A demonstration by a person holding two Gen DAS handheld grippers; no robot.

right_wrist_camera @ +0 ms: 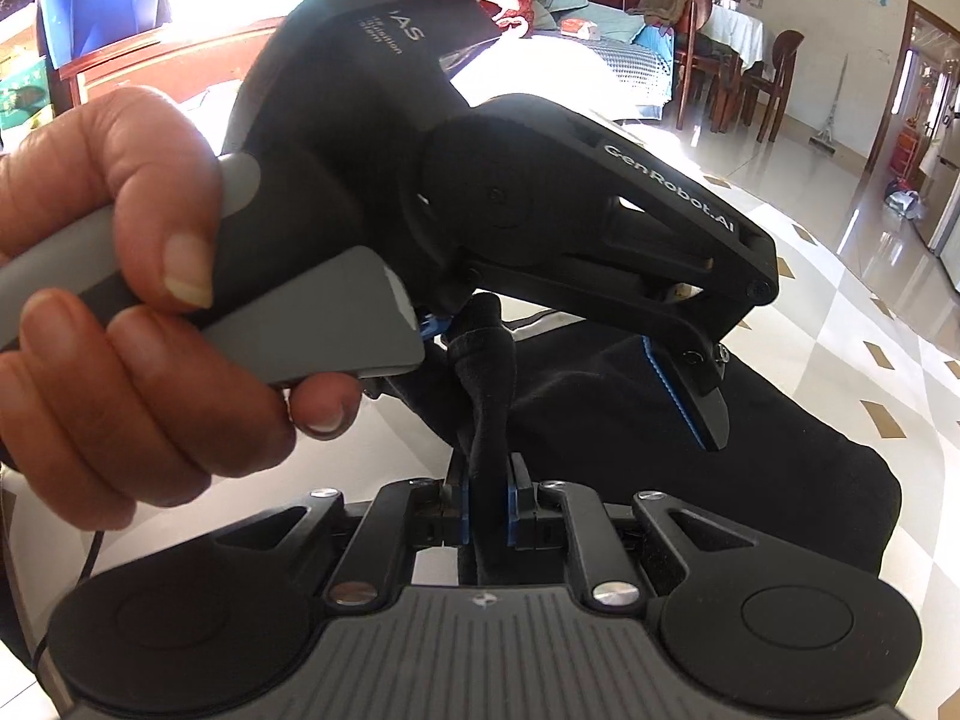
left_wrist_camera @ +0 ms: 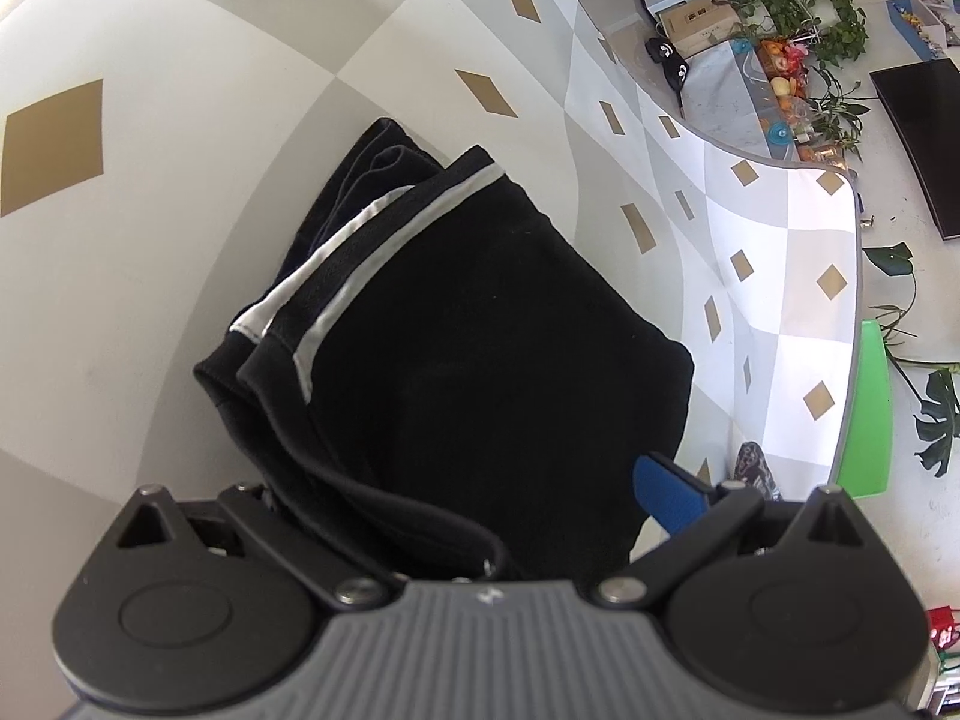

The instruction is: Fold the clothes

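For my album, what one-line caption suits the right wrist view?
Right tongs pinch a bunched black garment while a hand holds the left tongs above it.

Folded garment (left_wrist_camera: 480, 330) lies on the tablecloth (left_wrist_camera: 180, 120), left gripper (right_wrist_camera: 576, 372) spread over its near edge, right gripper (right_wrist_camera: 480, 510) just beside, pinching a bunched fold, plants (left_wrist_camera: 804, 18) far behind.

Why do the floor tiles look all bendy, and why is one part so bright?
In the left wrist view, the fisheye lens curves the checkered floor around the black garment, which stays sharp. In the right wrist view, sunlight whites out the area behind the left hand-held gripper, the shiny floor glares, and the close-up hand looks slightly soft.
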